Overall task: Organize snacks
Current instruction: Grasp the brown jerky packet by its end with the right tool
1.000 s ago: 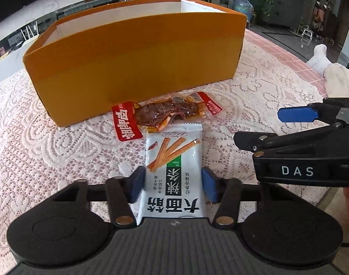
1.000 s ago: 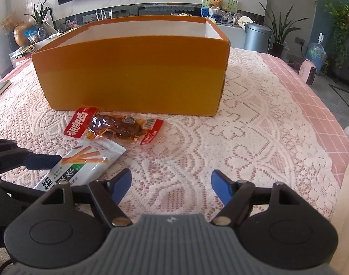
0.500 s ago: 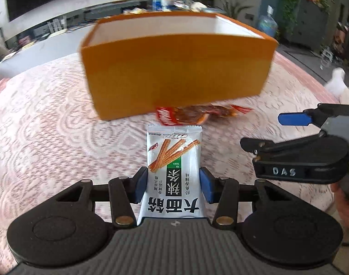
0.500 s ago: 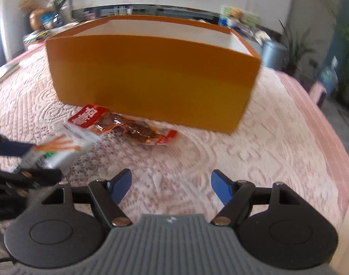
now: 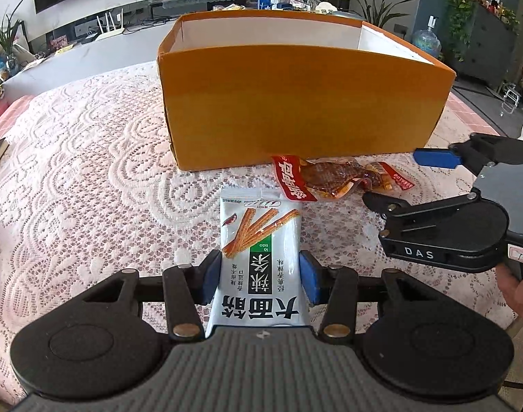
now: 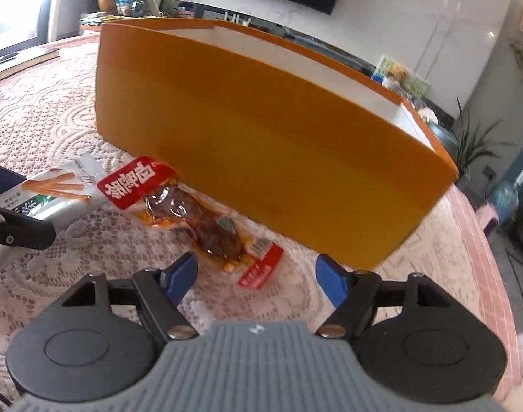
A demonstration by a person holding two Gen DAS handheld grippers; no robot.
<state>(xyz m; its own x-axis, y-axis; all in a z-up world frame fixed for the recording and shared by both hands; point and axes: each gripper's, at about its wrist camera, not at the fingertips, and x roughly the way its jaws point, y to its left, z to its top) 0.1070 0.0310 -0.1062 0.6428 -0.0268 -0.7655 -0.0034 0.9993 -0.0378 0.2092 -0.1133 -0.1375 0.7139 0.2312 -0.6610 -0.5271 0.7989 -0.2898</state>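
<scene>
Pink lace cloth [image 5: 90,178] covers the desk, with a large open orange cardboard box [image 5: 295,103] at its far side. Left tongs [image 5: 258,278] are clamped on the white stick-snack packet with black lettering [image 5: 258,261], pads pressing both long edges. Right tongs [image 6: 256,274] stand apart, having just narrowed a little, nothing between them; the clear meat-snack pouch with red ends [image 6: 193,213] lies just ahead, beside the box's near wall. To do this well, I would bring the right pads down either side of the pouch's narrow middle, squarely, before closing, and lift the white packet clear over the box rim.
</scene>
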